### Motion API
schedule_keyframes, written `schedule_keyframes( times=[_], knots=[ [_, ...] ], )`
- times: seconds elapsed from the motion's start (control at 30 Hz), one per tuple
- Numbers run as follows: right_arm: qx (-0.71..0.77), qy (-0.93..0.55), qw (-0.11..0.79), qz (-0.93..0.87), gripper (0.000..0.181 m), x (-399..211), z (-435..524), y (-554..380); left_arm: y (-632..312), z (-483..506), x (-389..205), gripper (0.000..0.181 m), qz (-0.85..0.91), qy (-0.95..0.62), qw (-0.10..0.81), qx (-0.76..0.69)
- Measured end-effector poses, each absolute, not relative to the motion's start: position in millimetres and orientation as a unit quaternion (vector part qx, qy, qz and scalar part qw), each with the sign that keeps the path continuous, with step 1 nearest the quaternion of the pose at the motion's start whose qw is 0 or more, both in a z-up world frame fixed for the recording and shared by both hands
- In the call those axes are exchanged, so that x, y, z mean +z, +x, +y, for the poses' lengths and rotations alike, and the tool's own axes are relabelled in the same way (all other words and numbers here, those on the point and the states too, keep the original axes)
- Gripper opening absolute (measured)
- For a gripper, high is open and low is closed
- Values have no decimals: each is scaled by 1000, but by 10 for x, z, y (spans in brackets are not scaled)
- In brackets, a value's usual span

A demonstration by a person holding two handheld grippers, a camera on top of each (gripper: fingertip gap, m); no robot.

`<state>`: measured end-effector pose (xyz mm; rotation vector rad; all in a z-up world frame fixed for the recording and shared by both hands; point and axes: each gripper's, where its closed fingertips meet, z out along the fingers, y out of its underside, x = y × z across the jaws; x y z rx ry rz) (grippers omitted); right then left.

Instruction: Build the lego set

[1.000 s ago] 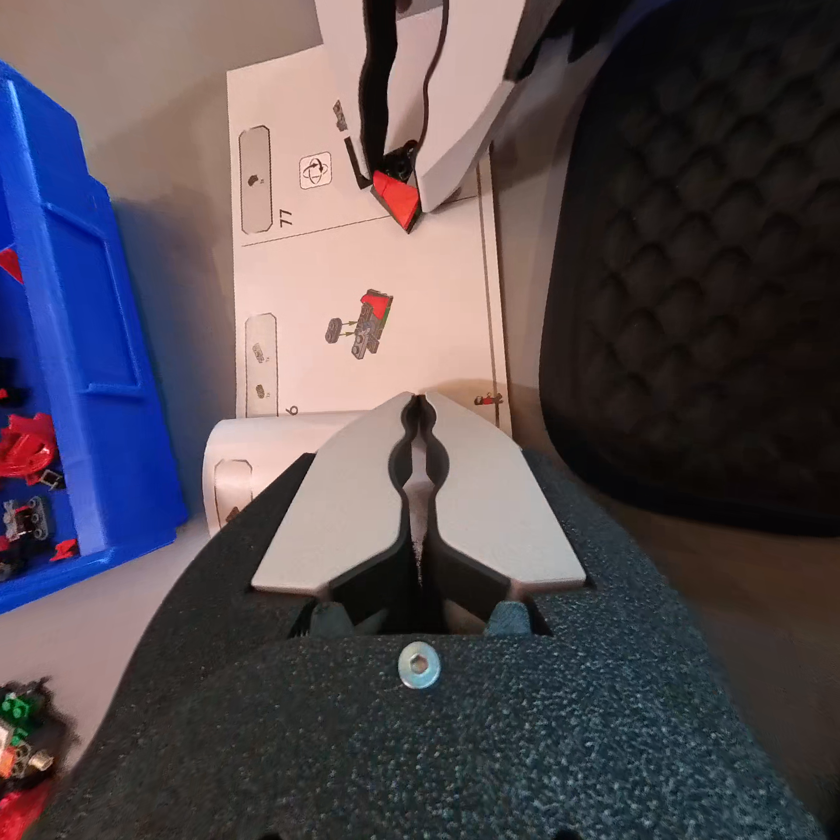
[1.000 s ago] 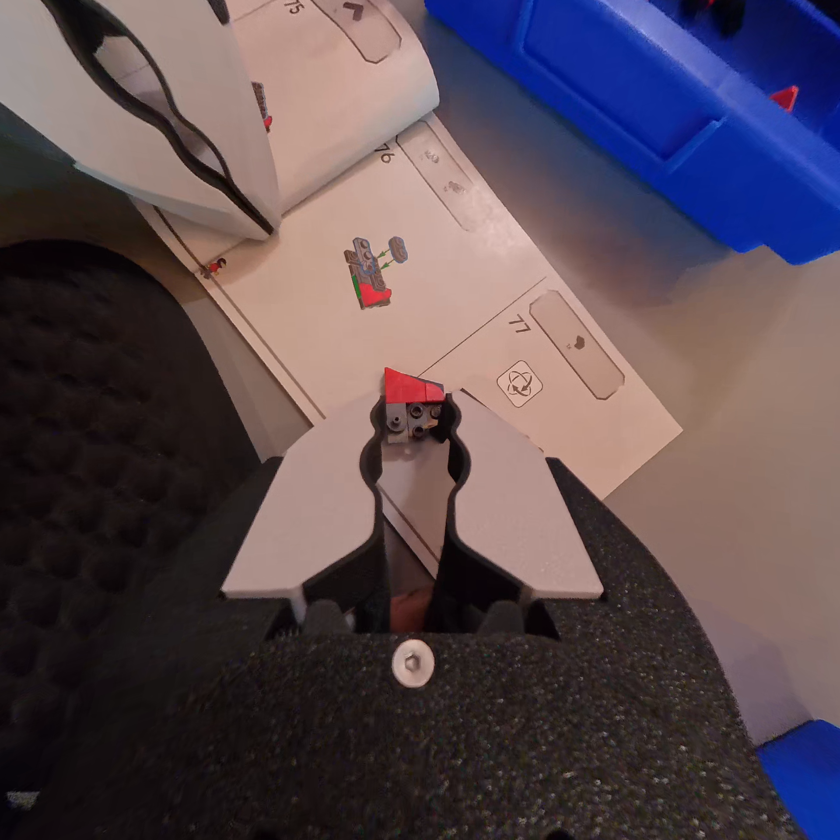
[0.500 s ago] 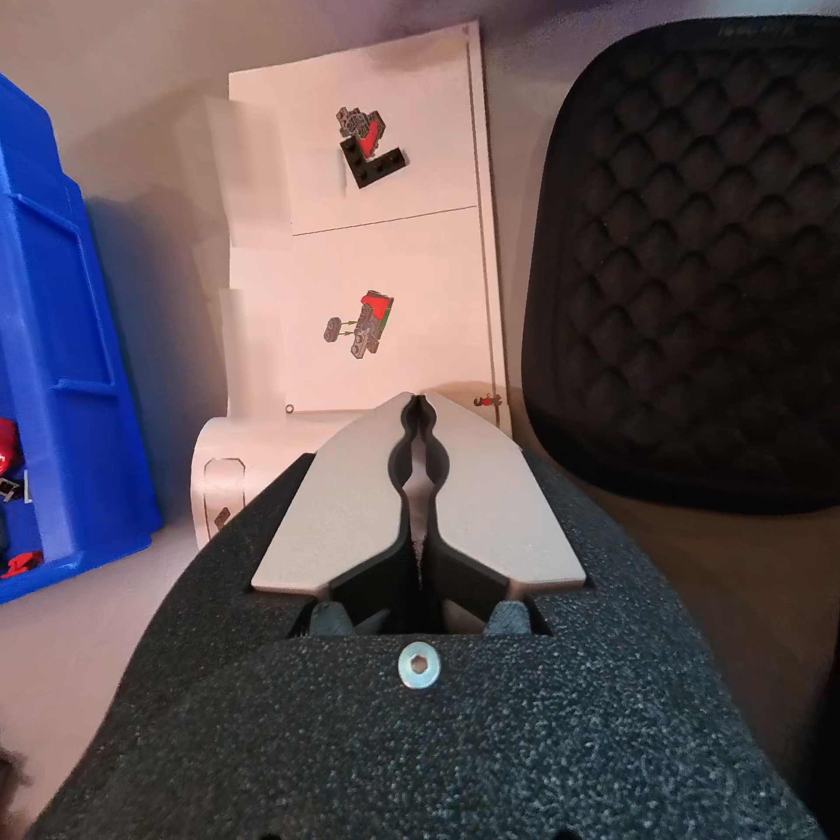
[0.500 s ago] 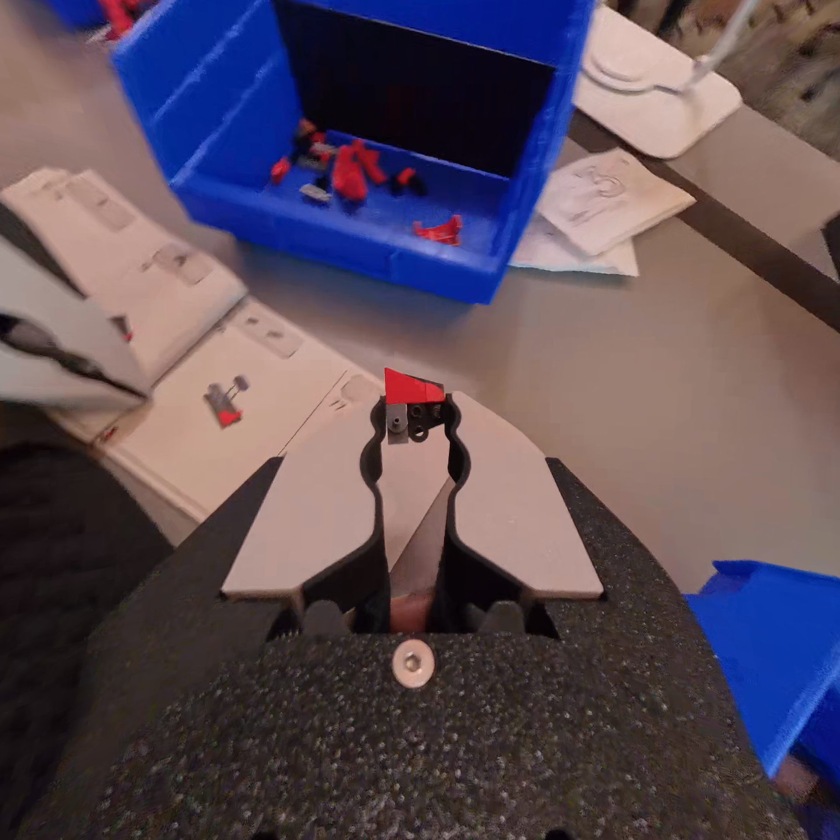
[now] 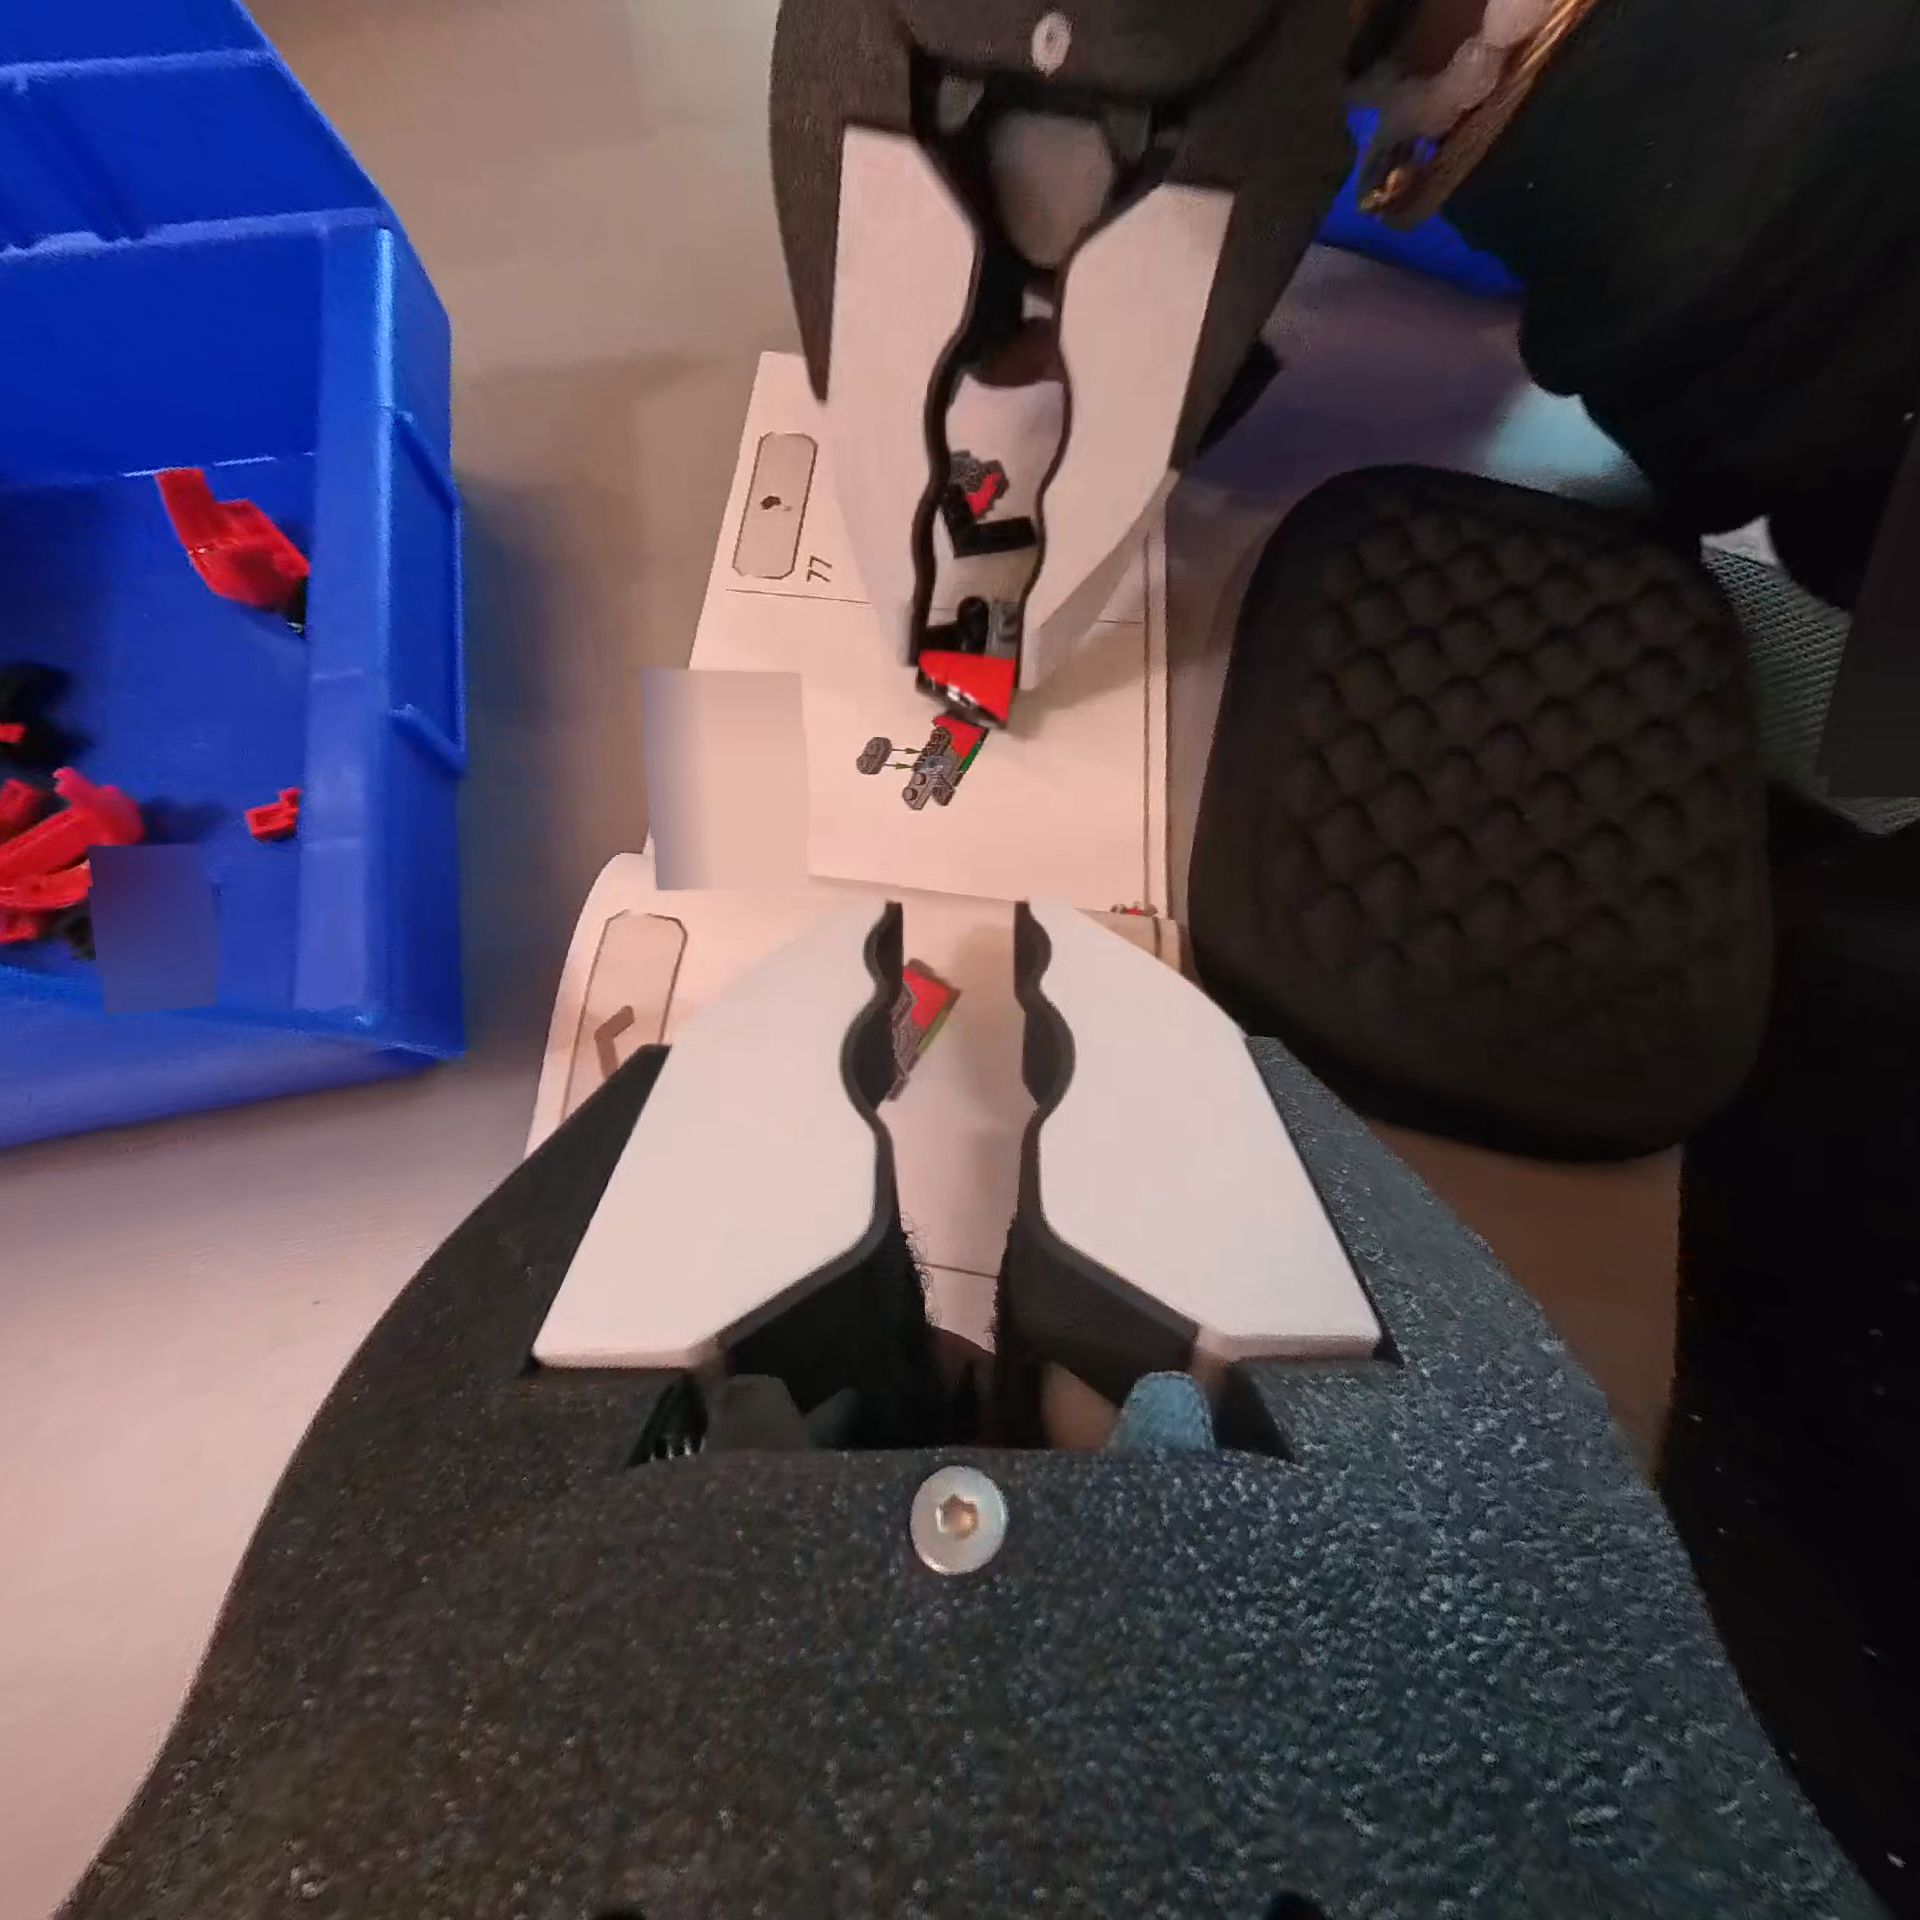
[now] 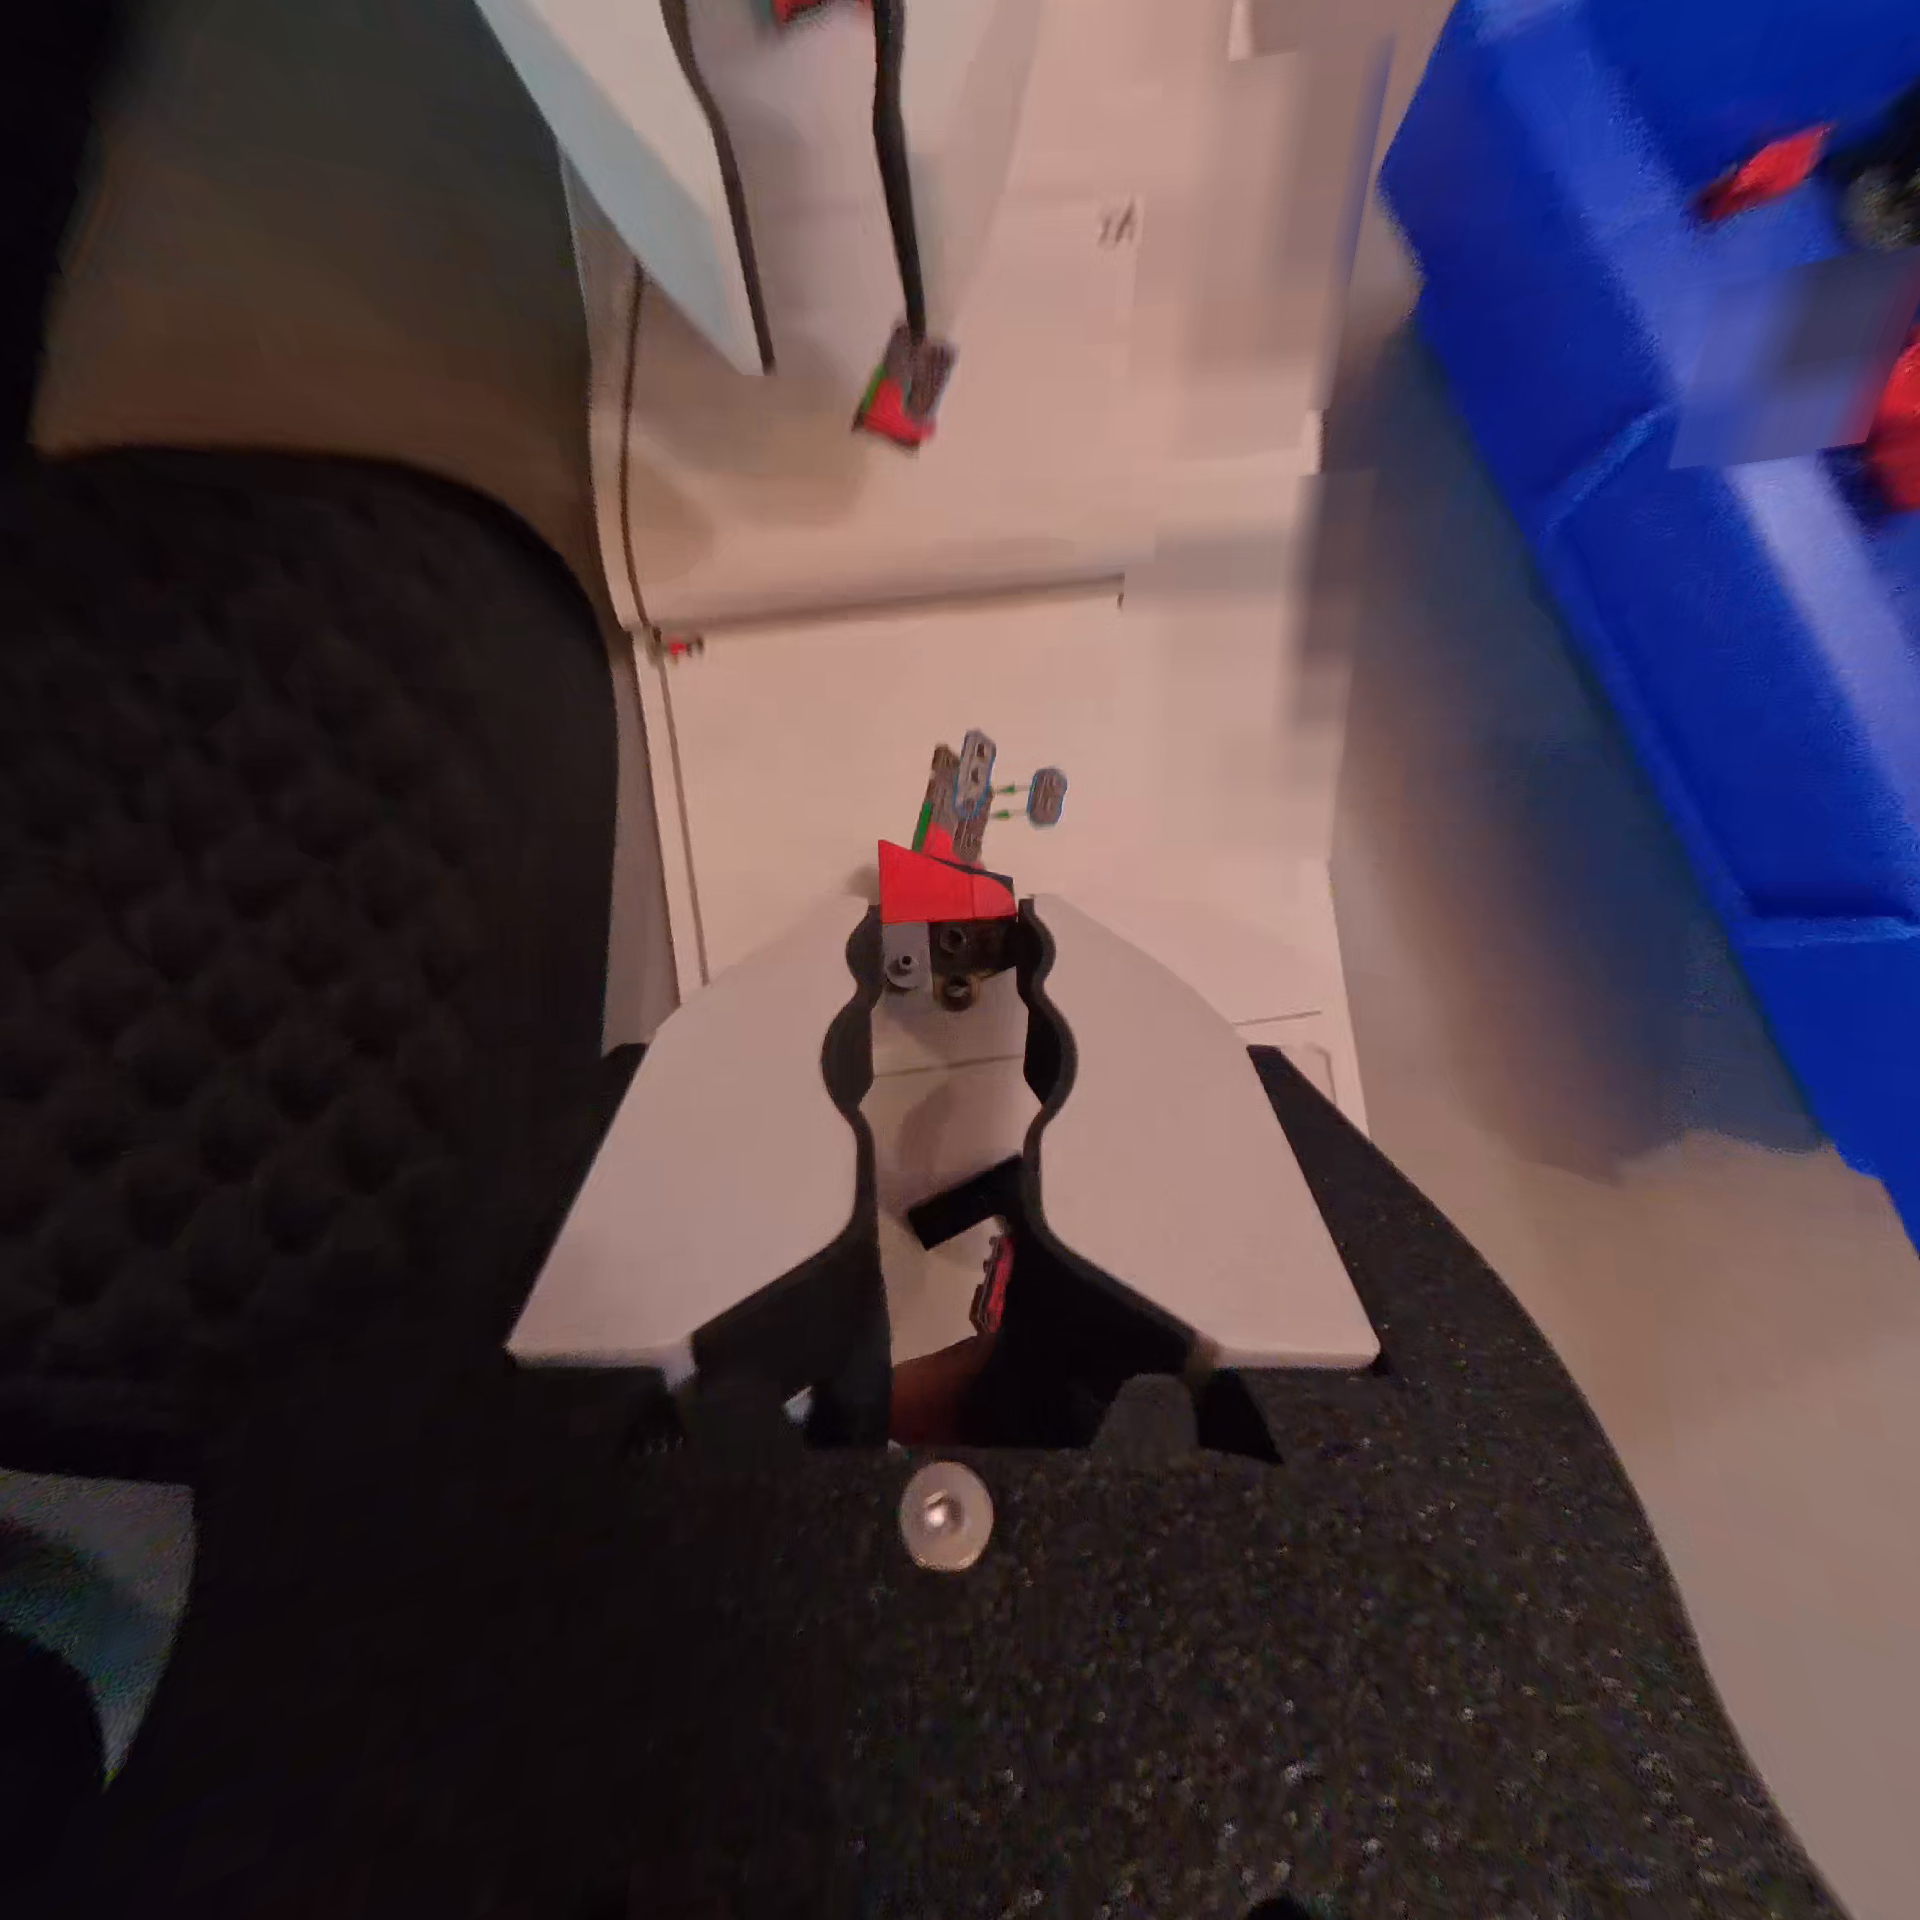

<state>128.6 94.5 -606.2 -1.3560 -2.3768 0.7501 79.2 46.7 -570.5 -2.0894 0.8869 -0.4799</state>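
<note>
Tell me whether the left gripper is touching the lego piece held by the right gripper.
Apart. In the left wrist view, the left gripper is open and empty, and bare instruction booklet shows between its tips and the red and black lego piece clamped in the right gripper.

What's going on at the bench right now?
A person is building a lego set with two handheld grippers. The right gripper is shut on a small red, grey and black sub-assembly, holding it over the open instruction booklet. The left gripper is open and holds nothing, pointing at the same page. A blue parts bin sits beside the booklet.
</note>
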Motion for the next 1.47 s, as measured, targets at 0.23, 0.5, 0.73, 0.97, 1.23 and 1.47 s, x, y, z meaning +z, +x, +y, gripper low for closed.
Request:
schedule_keyframes(
  times=[0.23,0.5,0.73,0.97,1.23,1.47],
  knots=[
    [217,-530,187,-798,48,-6003,1078,1354,840,447,-5724,20,366,-821,397,-186],
    [183,-762,191,-592,31,-6071,1322,1843,831,491,-5677,20,358,-813,417,-190],
    [158,-786,230,-551,10,-6134,1338,1843,840,499,-5689,19,365,-812,418,-181],
    [151,-721,289,-612,8,-6008,1302,1767,794,538,-5550,20,331,-807,448,-198],
    [204,-591,453,-635,8,-5227,1038,1406,387,703,-5125,9,197,-780,535,-259],
    [269,-562,482,-616,8,-4974,876,1171,265,685,-4840,8,99,-733,555,-380]
  ],
)
